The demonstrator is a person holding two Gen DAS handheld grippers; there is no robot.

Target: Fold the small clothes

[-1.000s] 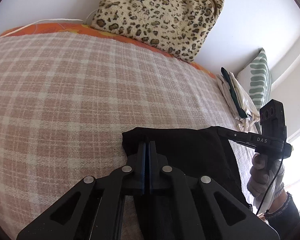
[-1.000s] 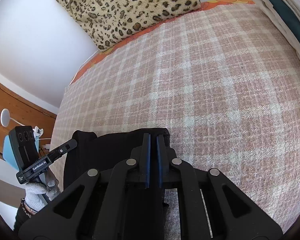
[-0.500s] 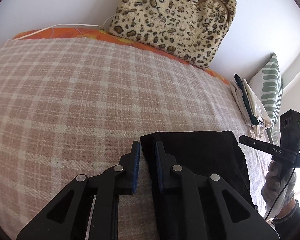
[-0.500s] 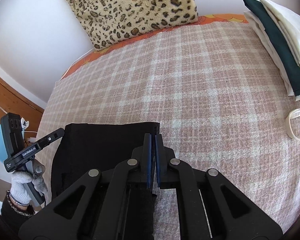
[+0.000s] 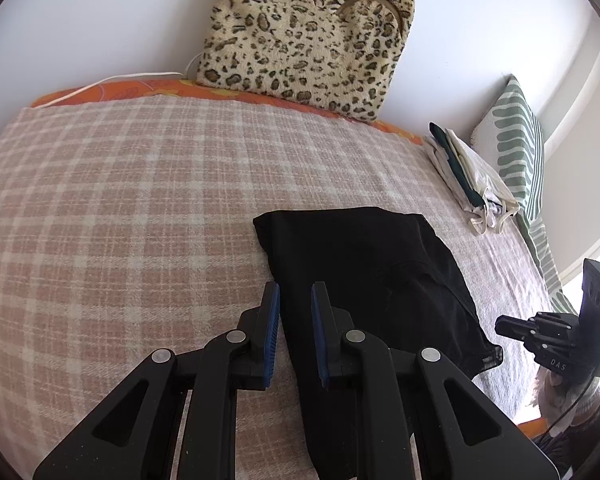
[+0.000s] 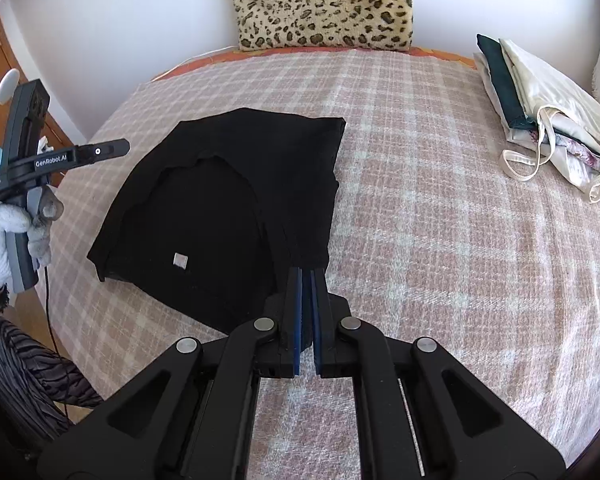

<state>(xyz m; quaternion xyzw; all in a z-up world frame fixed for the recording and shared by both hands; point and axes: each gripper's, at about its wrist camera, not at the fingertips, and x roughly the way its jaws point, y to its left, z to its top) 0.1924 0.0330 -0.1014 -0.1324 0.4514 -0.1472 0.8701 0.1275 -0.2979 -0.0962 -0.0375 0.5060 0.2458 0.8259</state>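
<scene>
Black knit fabric sits closest to both cameras: a small dark garment (image 6: 228, 208) lies folded over on the plaid blanket (image 6: 440, 220) of the bed, a pale label showing near its lower edge. In the right wrist view the right claw (image 6: 306, 280) has its blue pads pressed together at the garment's near right corner; a sliver of cloth seems caught between the tips, though dark on dark makes that hard to confirm. In the left wrist view the left claw (image 5: 294, 300) stands slightly apart, pads not pressing anything, poised over the garment's near left edge with the cloth lying beneath rather than gripped.

The garment looks light, limp and thin, likely to drape and slide out of a shallow pinch, so a hold right at a corner or along a doubled hem, taking all layers, should serve best. It should not be fragile.

Farther off, a stack of folded clothes (image 6: 540, 108) rests near the right side of the bed, well apart from the black piece. Beyond, a leopard-print cushion (image 6: 324, 4) leans against the white wall.
</scene>
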